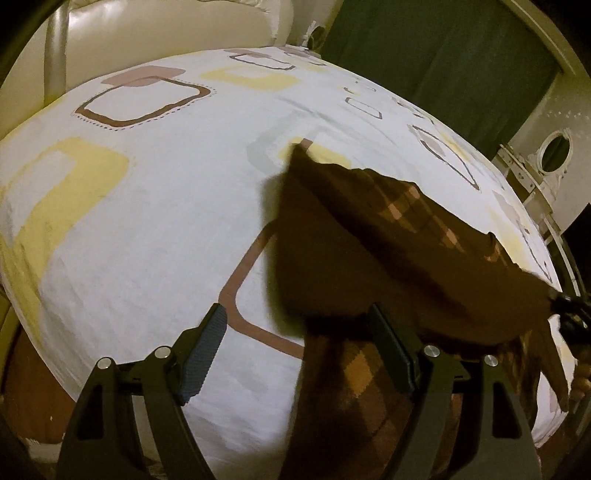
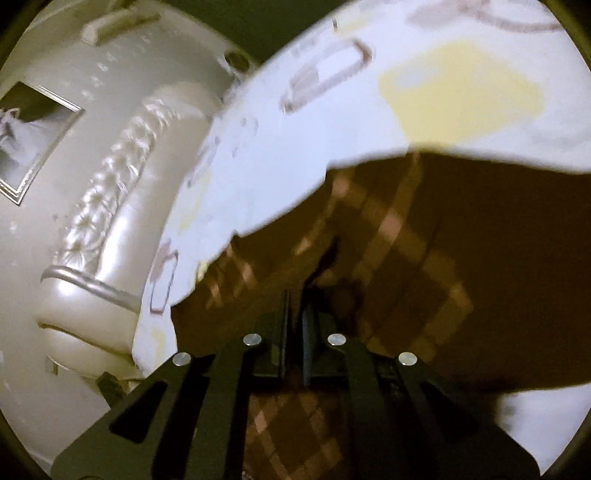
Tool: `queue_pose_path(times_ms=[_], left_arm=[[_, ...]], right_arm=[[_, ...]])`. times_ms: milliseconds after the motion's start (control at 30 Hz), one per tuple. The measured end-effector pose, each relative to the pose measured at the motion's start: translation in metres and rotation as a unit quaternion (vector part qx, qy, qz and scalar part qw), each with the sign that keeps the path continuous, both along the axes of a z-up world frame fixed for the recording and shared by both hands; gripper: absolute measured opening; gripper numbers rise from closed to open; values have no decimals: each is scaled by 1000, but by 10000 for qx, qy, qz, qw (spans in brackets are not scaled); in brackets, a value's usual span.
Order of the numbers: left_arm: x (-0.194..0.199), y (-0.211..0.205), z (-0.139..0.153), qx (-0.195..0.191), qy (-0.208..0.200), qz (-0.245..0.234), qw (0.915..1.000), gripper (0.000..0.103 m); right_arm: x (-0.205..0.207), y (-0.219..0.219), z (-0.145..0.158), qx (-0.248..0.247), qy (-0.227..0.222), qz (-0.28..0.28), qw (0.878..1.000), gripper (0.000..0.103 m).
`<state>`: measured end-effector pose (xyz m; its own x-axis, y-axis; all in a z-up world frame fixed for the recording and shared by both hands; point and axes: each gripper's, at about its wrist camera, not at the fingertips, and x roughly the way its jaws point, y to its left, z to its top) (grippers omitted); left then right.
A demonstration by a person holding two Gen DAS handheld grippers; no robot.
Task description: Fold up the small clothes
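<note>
A brown checked garment (image 1: pixel 373 258) lies partly lifted over the white bed sheet (image 1: pixel 147 206) with yellow and brown squares. My left gripper (image 1: pixel 295 325) is open, its fingers (image 1: pixel 205 350) spread wide; the garment's near edge hangs by the right finger. My right gripper (image 2: pixel 293 306) is shut on the garment (image 2: pixel 424 258) and holds its edge up off the sheet (image 2: pixel 332 122). In the left wrist view the right gripper (image 1: pixel 569 310) shows at the far right, pinching the cloth's corner.
A cream padded headboard (image 1: pixel 166 26) stands at the far end of the bed, also in the right wrist view (image 2: pixel 110 206). A dark green curtain (image 1: pixel 443 66) hangs behind. A white cabinet (image 1: pixel 546 155) with a round mirror stands to the right.
</note>
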<state>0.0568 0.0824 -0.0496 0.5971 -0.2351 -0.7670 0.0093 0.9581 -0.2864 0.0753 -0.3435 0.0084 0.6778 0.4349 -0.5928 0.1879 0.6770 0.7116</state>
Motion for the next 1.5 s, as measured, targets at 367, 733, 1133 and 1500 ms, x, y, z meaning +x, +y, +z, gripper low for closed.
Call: queue_pose_path(times_ms=[367,733,1133,1500], left_arm=[[14,-7,8,-215,-18,108,9997,77],[51,-34,-13,776,203,-191,9966,79],[47,-27,-19,1038,87,-241,9943,80],[45,-29,-22,1027,-35,-221,9945,83]], right_arm=[[-40,-50,-62,-76,514,-700,9962,5],[-50,-61,-69,-141,459,-851,9952,5],[-65,-69,-45,-548,376,-1164,9910,7],[72,48,4,-804,-308,1713,9814,22]])
